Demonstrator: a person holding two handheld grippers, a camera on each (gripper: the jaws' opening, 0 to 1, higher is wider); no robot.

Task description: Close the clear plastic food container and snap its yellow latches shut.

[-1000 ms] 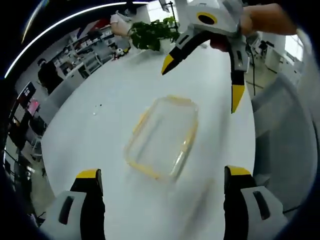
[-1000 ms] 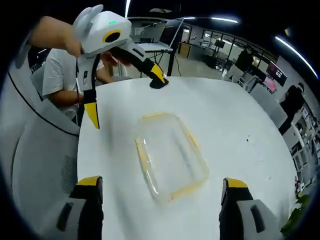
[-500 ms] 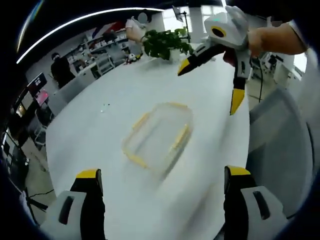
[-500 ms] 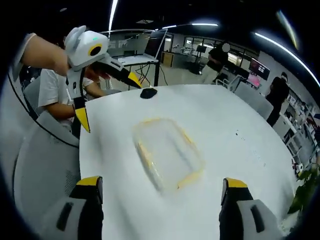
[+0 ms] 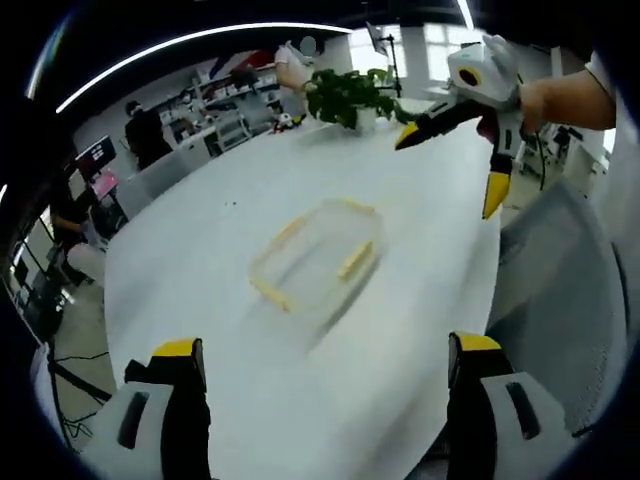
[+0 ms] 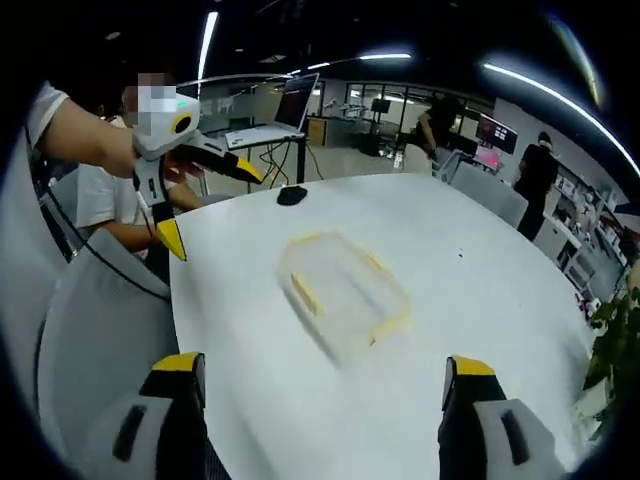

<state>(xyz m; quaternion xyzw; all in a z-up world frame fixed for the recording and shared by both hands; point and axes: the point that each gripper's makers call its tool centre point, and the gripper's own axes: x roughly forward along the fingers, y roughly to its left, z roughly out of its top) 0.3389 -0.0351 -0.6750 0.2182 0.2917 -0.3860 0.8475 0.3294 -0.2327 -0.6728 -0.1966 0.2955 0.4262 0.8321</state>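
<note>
Your container point(image 5: 315, 255) sits alone mid-table, well apart from both claws. Your left claw point(image 5: 320, 365) and right claw point(image 6: 315, 375) hang wide apart, holding nothing. A plant point(image 5: 345, 95) and a black mouse point(image 6: 291, 194) stand near opposite edges of the white table point(image 5: 200, 220).

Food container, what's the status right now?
Both tools open, left tool and right tool held above the table. Clear container untouched on it. Nothing in the way.
</note>
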